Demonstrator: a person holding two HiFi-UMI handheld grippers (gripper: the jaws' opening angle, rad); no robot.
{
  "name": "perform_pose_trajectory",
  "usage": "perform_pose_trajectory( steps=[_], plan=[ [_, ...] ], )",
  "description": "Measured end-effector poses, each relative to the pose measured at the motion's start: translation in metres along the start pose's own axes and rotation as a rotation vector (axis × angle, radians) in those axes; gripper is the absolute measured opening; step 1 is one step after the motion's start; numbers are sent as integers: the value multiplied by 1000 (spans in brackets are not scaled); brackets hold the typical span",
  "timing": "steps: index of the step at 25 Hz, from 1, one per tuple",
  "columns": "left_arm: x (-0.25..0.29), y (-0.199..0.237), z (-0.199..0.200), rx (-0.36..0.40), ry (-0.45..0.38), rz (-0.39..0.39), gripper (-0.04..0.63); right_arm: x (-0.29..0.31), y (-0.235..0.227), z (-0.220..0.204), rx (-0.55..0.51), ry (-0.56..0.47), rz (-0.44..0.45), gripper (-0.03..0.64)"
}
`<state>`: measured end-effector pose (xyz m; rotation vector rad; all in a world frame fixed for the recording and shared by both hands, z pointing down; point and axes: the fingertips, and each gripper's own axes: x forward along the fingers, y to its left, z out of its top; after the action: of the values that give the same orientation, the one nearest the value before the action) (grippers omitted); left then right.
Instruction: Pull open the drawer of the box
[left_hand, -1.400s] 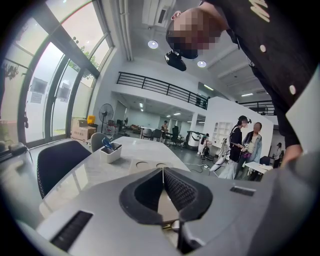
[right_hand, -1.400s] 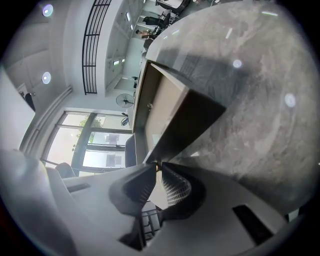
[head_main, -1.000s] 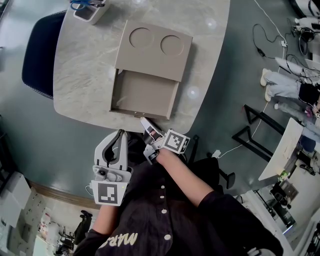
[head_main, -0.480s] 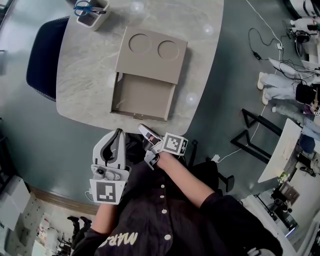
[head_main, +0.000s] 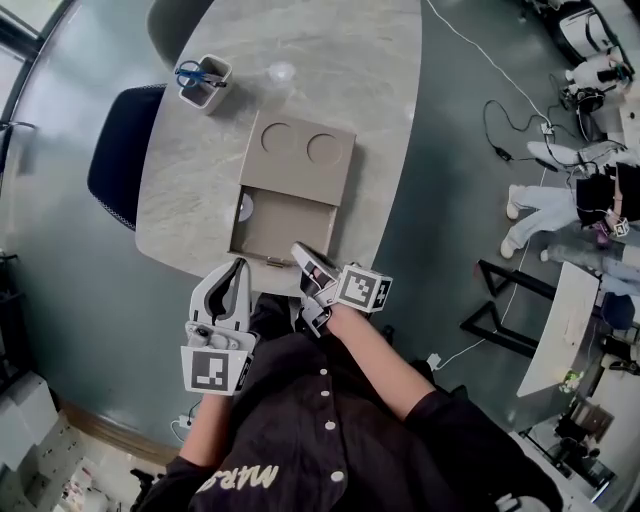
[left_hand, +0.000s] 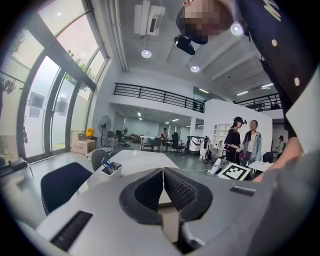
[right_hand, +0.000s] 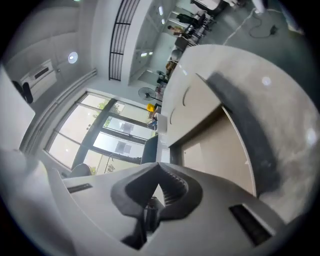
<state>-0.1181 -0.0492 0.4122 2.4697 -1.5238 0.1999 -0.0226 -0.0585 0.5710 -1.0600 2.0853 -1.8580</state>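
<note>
The box lies flat on the table, in the half nearer to you. Its lid shows two round recesses. The drawer is drawn out of the box toward you. Its front panel sits at the table's near edge, and a small pull tab projects from the middle of that panel.

Your right gripper is just beyond the near edge, with its tip just beside the right end of the drawer front and to the right of the tab. The head view does not show whether it touches the panel. In the right gripper view the jaws are clenched tip to tip with nothing between them. The drawer and the box lie directly ahead of the gripper.

Your left gripper is held off the table, close to your body, to the left of the drawer front and clear of it. In the left gripper view its jaws are likewise pressed together and hold nothing.

A pen cup containing blue-handled scissors stands near the table's left edge, beyond the box. A dark blue chair stands against that same edge. Two people stand in the background of the left gripper view.
</note>
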Motion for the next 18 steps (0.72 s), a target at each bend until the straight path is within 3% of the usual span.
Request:
perform_pose_trajectory(
  steps=[8, 18],
  plan=[
    [6, -2, 52, 95, -87, 16, 17, -24, 91, 80, -485, -89, 77, -3],
    [17, -4, 110, 149, -210, 11, 17, -82, 188, 135, -944, -317, 90, -3]
  ],
)
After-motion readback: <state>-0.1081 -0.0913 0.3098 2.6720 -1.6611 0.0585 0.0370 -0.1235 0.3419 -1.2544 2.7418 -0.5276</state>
